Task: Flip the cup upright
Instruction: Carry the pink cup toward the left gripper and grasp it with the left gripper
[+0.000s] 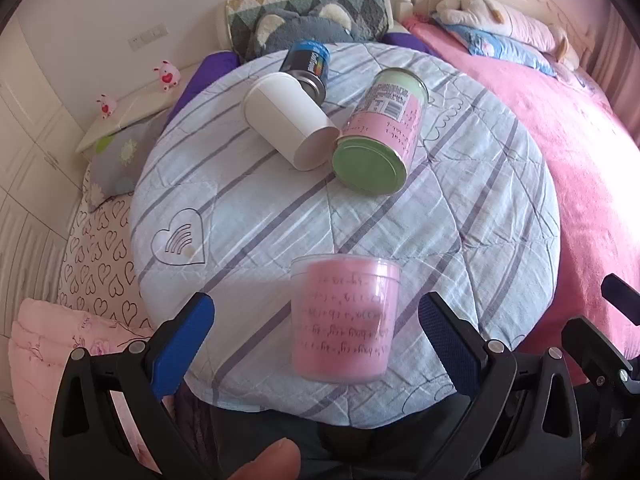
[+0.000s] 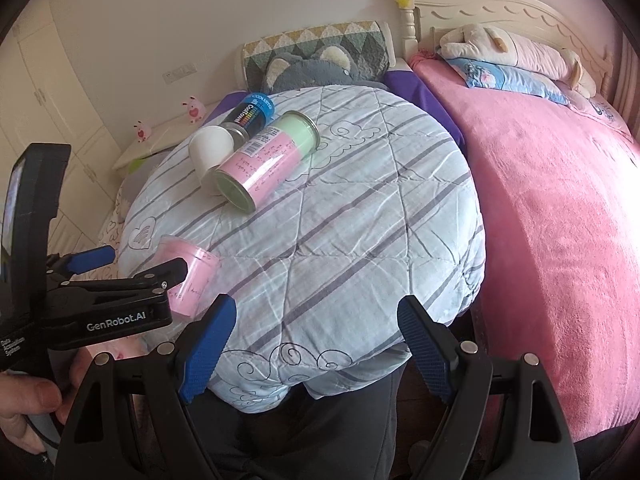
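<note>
Left wrist: clear cup (image 1: 345, 320), pink handwritten liner, blurred; left gripper (image 1: 316, 316) jaws spread; right gripper (image 2: 316, 332) jaws spread.

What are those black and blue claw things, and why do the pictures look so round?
They are grabbing tools, and a person holds one in each hand. Each tool carries a camera with a very wide lens, which bends the picture round. One picture looks along the left gripper, the other along the right gripper. The blue fingers of both are spread open, and neither holds anything. On the striped quilt lie a white cup on its side, a pink and green can and a dark can with a blue cap, also on their sides. Between the left fingers, close up, stands a clear pink cup, slightly blurred.
</note>
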A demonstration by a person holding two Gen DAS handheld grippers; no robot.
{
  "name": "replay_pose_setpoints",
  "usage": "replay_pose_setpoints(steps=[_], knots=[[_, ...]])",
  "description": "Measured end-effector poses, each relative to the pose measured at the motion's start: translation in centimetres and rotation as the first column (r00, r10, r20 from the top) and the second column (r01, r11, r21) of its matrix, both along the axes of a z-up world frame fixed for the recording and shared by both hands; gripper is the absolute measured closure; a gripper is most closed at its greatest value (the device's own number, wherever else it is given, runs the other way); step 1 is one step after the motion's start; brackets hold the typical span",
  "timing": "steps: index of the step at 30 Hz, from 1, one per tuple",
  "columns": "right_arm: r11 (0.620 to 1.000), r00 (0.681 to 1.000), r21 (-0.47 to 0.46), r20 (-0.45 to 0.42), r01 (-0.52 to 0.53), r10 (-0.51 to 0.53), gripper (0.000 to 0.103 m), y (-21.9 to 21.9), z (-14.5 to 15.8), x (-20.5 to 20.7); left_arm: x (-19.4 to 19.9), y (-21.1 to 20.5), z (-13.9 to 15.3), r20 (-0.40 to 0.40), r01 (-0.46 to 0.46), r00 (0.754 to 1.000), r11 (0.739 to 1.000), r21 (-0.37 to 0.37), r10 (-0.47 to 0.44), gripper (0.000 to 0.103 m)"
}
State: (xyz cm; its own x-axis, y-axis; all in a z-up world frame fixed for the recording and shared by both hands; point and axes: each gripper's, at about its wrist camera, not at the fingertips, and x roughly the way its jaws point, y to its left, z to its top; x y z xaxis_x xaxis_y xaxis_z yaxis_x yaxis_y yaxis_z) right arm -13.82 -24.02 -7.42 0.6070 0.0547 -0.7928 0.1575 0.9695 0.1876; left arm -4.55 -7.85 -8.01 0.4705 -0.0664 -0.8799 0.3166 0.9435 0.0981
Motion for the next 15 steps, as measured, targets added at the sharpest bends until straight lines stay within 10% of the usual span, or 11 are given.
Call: replay_pose_setpoints(steps=[9,13,15], knots=[[1.000,0.999,0.013,-0.050,-0.004,0.005,0.019,-0.4,-1.6,2.4,2.6,-0.6,-2.6,-0.078,0.010,0.997,1.000,-0.012,-0.011,0.001],[1.000,0.998,0.013,-0.067,-0.003,0.004,0.019,-0.4,-2.0,3.0,3.0,-0.4,-3.2,-0.118,0.021,0.993,0.999,-0.042,-0.026,0.032],[1.000,0.998,0.014,-0.071,0.000,0.001,0.019,-0.4,-2.1,3.2,2.8,-0.4,-3.1,-0.114,0.032,0.993,0.998,-0.046,-0.037,0.032]])
